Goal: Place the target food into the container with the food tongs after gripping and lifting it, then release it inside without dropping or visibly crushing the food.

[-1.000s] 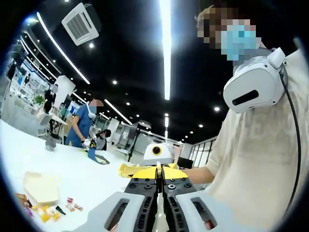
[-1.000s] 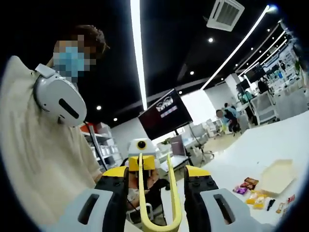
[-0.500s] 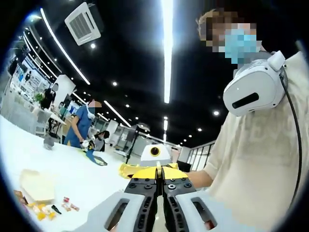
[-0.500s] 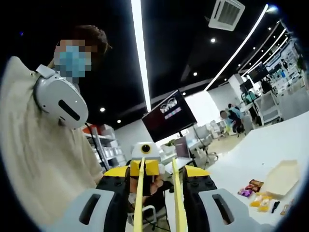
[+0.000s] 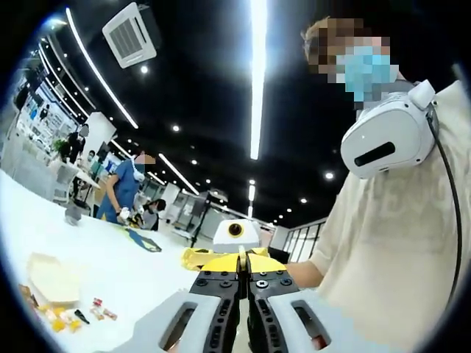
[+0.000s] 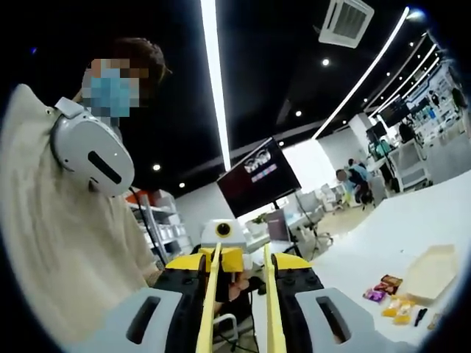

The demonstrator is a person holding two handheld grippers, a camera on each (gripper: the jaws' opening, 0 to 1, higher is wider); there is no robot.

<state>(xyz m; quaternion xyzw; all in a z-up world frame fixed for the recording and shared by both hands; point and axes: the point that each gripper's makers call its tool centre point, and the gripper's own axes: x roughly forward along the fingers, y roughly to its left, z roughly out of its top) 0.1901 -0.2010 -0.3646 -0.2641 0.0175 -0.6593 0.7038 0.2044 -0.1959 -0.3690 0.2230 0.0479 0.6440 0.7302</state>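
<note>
Since a second ago the yellow food tongs (image 6: 237, 294) sit differently in the right gripper (image 6: 237, 283): their looped end, then low between the jaws, is now out of sight below, and we see two near-parallel yellow arms running up between the jaws. Both views have shifted a little with the hands; the things on the surface have not moved.

In the right gripper view the jaws stand on either side of the tongs' two arms and press against them, so we take them as clamped on the tongs. In the left gripper view the left gripper (image 5: 242, 283) has its jaws together, with only a thin seam between them and nothing in them. Just beyond its tips the right gripper (image 5: 221, 259) comes in, yellow-topped and very near.

The open tan cardboard container (image 5: 51, 278) lies on the white surface (image 5: 125, 268) at the lower left of the left gripper view; in the right gripper view it sits at the lower right. Just beside it lie the small wrapped food items (image 5: 70, 316), yellow and red, apart from the box and outside it. Both grippers are raised well above them, pointing toward the person in a beige shirt (image 5: 397, 250) wearing a white headset (image 5: 386, 140). Between box and grippers the surface lies bare and wide.
</note>
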